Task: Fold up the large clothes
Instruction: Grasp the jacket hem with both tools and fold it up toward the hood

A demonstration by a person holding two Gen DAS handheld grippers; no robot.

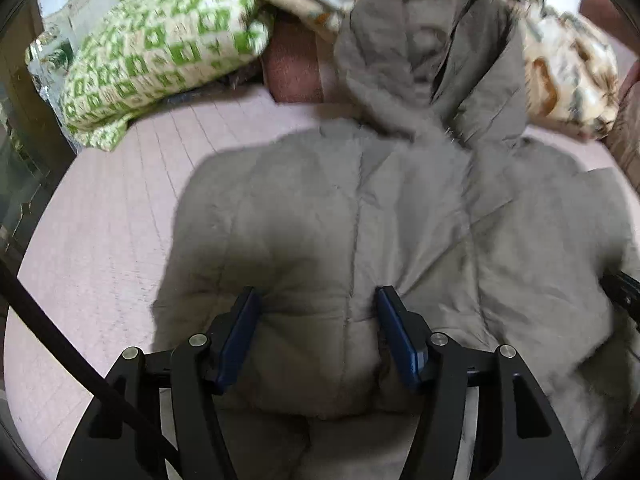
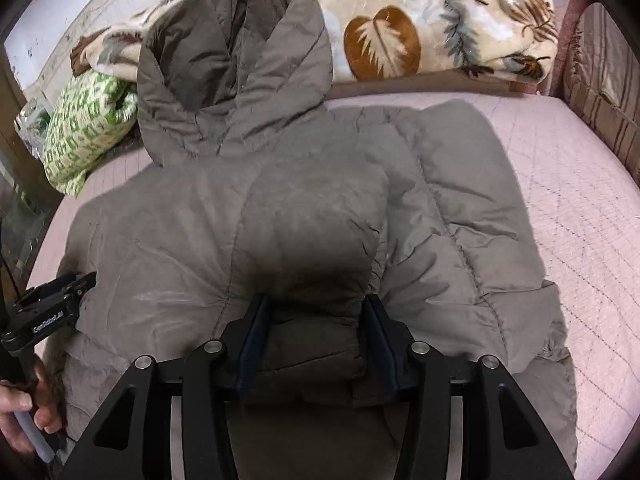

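My left gripper point(image 1: 316, 300) and right gripper point(image 2: 316, 308) sit low over the puffy grey-brown quilted hooded jacket point(image 2: 280, 208), which lies spread flat on the pale pink quilted bedcover point(image 2: 560, 184).

I see the right jaws clenched on a bunched padded fold of the jacket. The left pads point(image 1: 240, 332) straddle a bulge without pressing it, so released. Hood point(image 2: 236, 68) points toward the leaf-print cream blanket point(image 2: 420, 20) and green-and-white patterned cushion point(image 1: 160, 48).

One marking reads — "GenRobot.AI", white letters on the left gripper point(image 2: 82, 282) body.
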